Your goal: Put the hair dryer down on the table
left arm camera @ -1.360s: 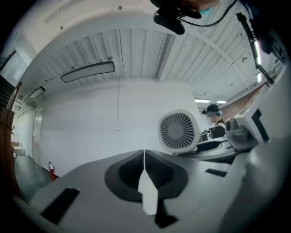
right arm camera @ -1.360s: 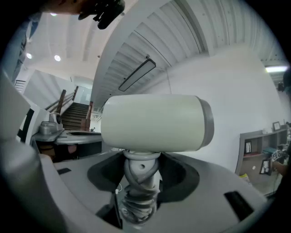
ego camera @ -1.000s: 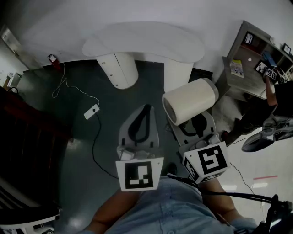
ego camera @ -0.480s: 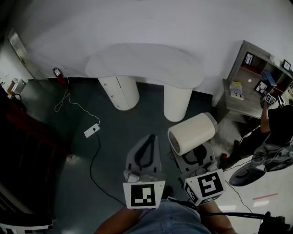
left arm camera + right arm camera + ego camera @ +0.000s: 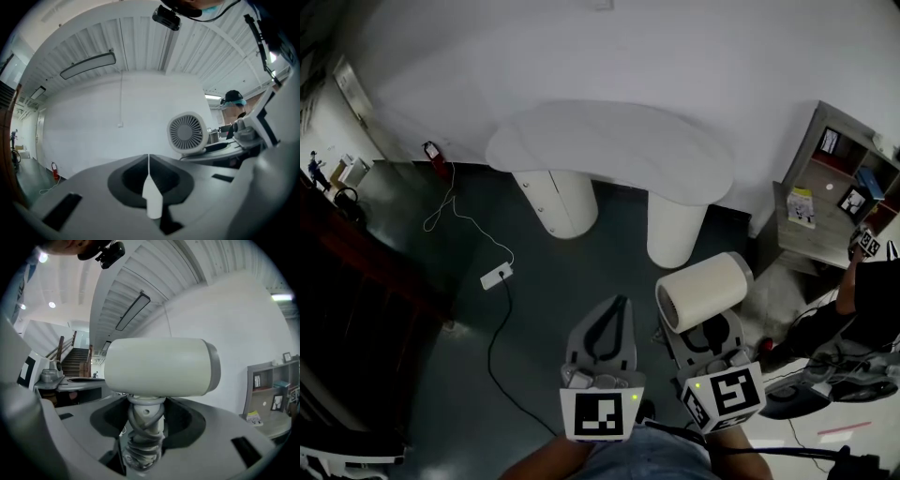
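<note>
The cream hair dryer (image 5: 703,290) hangs in the air in front of me, its barrel lying sideways. My right gripper (image 5: 710,330) is shut on its handle, which has the grey cord wound round it (image 5: 143,427). The barrel (image 5: 159,367) fills the middle of the right gripper view. My left gripper (image 5: 603,330) is shut with nothing in it, its jaws meeting in a thin line (image 5: 149,180). The dryer's grille (image 5: 186,133) shows to its right. The white kidney-shaped table (image 5: 609,150) stands ahead on two round legs, its top bare.
A white power strip (image 5: 495,276) and its cable lie on the dark floor to the left. A red extinguisher (image 5: 434,153) stands by the wall. A grey shelf unit (image 5: 825,197) and a person (image 5: 872,291) are at the right. Dark furniture lines the left edge.
Both grippers and the hair dryer have dropped lower in the head view while the table has come further into view, lower in the frame. The grip has not changed.
</note>
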